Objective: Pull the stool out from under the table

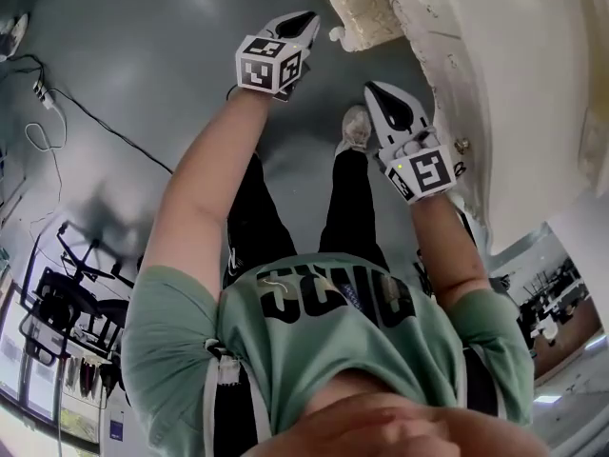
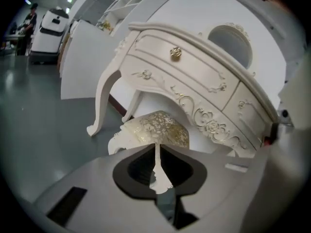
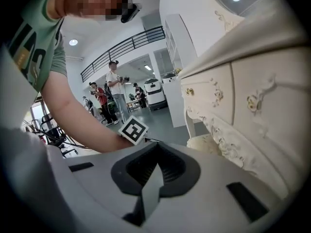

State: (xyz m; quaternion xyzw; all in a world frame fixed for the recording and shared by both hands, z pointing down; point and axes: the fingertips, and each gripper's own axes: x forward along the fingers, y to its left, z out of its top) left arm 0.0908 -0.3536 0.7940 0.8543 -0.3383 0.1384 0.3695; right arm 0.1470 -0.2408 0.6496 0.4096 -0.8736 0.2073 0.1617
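**Q:** Left hand-held gripper first: what is it doing?

**A:** It is clenched with nothing in it, the jaws meeting in a thin seam. It points at the stool from close by but is not touching it. The right hand-held gripper is also closed and empty, a little further back, beside the table.

**Q:** And the stool?

**A:** On the floor, tucked partly under the table's carved front, just inside the curved leg. Its gold-patterned seat sticks out towards the person.

**Q:** What could go wrong from here?

**A:** My guess is the grip. Jaws this tight can only nudge the stool, and a nudge would likely send it deeper under the table. They need to open and close on the seat's rim. The padding looks soft, so a shallow bite may slip off. Pulling high on one side could tip the stool or swing it into that leg. The person's shoe is also near the path.
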